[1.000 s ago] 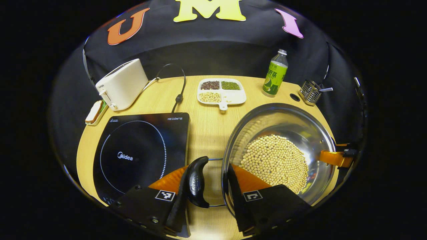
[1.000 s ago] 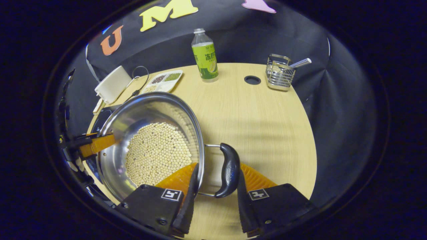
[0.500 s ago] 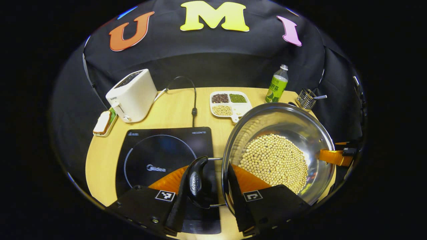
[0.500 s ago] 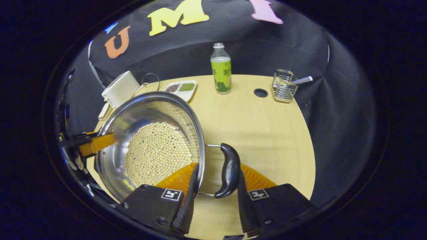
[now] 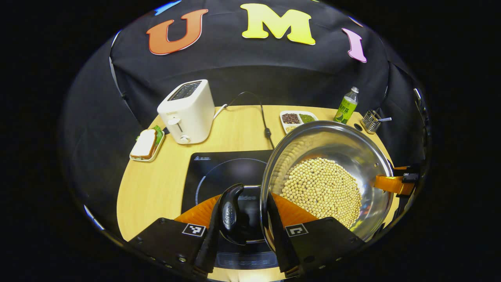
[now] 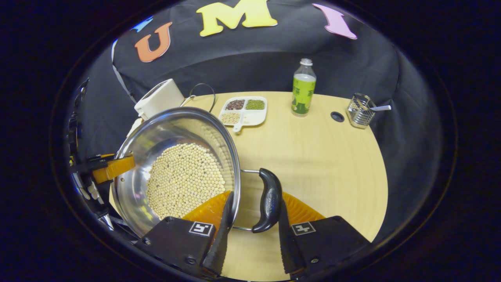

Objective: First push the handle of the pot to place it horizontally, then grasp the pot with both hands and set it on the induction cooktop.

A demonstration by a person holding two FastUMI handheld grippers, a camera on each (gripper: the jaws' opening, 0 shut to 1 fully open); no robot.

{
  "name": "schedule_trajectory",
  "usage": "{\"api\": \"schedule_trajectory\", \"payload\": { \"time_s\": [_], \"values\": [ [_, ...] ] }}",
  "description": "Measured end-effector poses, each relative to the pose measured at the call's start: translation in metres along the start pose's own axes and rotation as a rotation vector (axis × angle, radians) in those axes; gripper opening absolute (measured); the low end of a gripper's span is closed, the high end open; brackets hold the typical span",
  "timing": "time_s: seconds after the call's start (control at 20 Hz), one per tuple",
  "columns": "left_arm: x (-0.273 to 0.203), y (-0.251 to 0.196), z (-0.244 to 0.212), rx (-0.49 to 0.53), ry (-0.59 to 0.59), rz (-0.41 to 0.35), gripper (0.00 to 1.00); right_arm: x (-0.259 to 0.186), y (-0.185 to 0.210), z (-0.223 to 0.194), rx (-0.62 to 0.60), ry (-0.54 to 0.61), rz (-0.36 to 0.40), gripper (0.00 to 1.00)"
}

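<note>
- One steel pot [image 5: 344, 145] of pale beans, with two black handles, is held above the table [image 6: 313, 156], partly over the one induction cooktop [image 5: 219, 172].
- Left gripper [image 5: 242, 223] clamps across one handle [image 5: 229, 213] and the rim.
- Right gripper [image 6: 250, 219] clamps the other handle [image 6: 268, 199] likewise.
- One toaster [image 5: 188, 111], one bottle [image 6: 303, 88], one divided tray [image 6: 244, 109].

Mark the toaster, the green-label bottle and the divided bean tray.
toaster [image 5: 188, 111], left gripper view, on its white front face.
green-label bottle [image 6: 302, 92], right gripper view, on the green label.
divided bean tray [image 6: 243, 110], right gripper view, on the centre divider between compartments.
</note>
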State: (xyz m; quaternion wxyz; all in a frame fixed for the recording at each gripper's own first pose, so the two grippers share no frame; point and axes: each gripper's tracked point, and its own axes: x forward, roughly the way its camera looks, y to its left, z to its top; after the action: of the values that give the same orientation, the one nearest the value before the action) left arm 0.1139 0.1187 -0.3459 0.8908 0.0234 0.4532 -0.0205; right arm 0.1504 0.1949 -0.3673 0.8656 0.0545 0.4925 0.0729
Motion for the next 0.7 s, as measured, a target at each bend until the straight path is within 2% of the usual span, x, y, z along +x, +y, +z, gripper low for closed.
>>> {"api": "schedule_trajectory", "payload": {
  "time_s": [0.1,0.25,0.7],
  "values": [
    [-0.002,0.020,-0.002,-0.005,0.004,0.011,0.59,0.006,0.019,0.000,-0.005,0.011,0.008,0.59],
    [-0.001,0.045,-0.007,-0.016,0.015,0.018,0.59,0.016,0.043,0.001,-0.013,0.022,0.012,0.56],
    [0.017,0.096,-0.020,-0.046,0.042,0.025,0.59,0.045,0.092,-0.001,-0.025,0.060,0.001,0.56]
  ]
}}
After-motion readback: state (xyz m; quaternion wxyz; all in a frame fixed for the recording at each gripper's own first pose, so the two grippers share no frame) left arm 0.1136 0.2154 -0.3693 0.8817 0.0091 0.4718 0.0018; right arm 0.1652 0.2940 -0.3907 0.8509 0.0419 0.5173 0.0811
